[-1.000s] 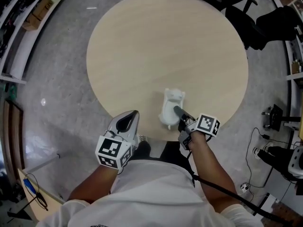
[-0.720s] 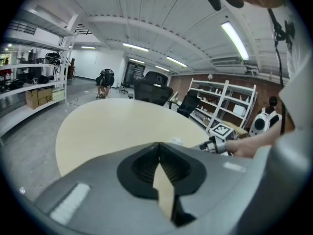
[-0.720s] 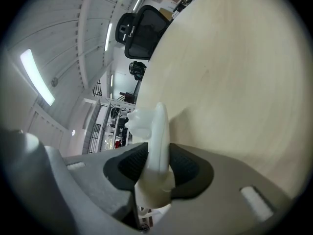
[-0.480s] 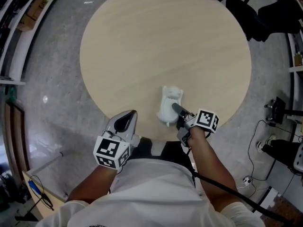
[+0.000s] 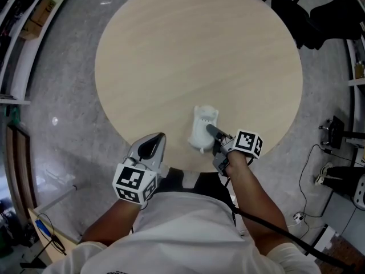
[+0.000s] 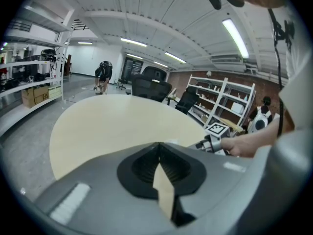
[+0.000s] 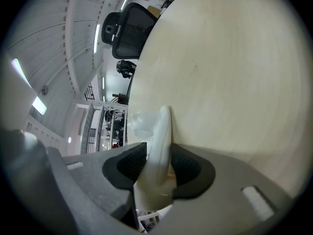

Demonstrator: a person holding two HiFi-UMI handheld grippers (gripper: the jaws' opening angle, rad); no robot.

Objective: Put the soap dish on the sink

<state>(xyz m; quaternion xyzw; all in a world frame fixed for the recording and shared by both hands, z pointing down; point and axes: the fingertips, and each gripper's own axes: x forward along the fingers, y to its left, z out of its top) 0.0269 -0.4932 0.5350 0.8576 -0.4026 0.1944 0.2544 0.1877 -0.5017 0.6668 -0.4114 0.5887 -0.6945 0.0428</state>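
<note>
A white soap dish (image 5: 202,129) rests near the front edge of the round wooden table (image 5: 194,50). My right gripper (image 5: 212,133) reaches it from the near side. Its jaws stand on either side of the dish's rim and are opening. In the right gripper view the soap dish (image 7: 157,141) stands edge-on between the two dark pads of the right gripper (image 7: 159,165), above the tabletop. My left gripper (image 5: 153,147) hovers off the table's front edge to the left, shut and holding nothing. The left gripper (image 6: 159,163) looks across the table toward the right gripper's marker cube (image 6: 216,129).
Black office chairs (image 5: 302,27) stand beyond the table at the back right. Shelving (image 5: 23,33) runs along the left wall. Cables and equipment (image 5: 328,176) lie on the floor at the right. A person (image 6: 103,75) stands far off.
My right gripper sank a little with the soap dish and rolled slightly, bringing the dish down onto the table. The left gripper stayed where it was.
</note>
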